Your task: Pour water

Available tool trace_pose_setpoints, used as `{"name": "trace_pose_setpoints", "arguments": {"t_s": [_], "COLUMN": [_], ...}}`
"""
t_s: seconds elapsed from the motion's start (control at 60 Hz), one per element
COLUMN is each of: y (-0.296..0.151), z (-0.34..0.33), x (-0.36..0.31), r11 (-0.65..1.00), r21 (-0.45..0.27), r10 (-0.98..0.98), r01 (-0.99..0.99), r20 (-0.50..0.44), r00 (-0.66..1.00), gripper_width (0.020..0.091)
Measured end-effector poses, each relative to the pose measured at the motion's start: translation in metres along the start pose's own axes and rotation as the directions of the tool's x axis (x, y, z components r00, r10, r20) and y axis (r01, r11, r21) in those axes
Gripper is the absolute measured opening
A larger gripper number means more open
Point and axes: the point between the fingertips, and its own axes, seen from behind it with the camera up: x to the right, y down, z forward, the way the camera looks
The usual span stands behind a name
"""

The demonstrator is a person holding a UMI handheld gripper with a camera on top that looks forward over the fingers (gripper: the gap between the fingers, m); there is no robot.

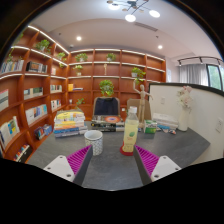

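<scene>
Item: bookshelves, wall-length, behind all else. Item: grey table, bearing everything below. Item: stack of books, toward the table's far left edge. Item: tall pale bottle, upright near the table's middle, beyond the fingers and well apart from them; possibly the water source, though too small to confirm. Item: white cup, upright, left of the bottle. Item: gripper, fingers spread wide, holding nothing. Task status: judged unstarted; grasp and pour both remained.
</scene>
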Motion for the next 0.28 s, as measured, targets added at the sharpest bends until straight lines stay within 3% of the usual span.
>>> {"name": "trace_pose_setpoints", "arguments": {"t_s": [0.283], "y": [-0.01], "z": [-0.019], "x": [-0.012], "r11": [0.999], "r21": [0.03], "r10": [-0.023], "r01": [0.022], "r20": [0.022], "r00": [1.0], "gripper_width": [0.0818]}}
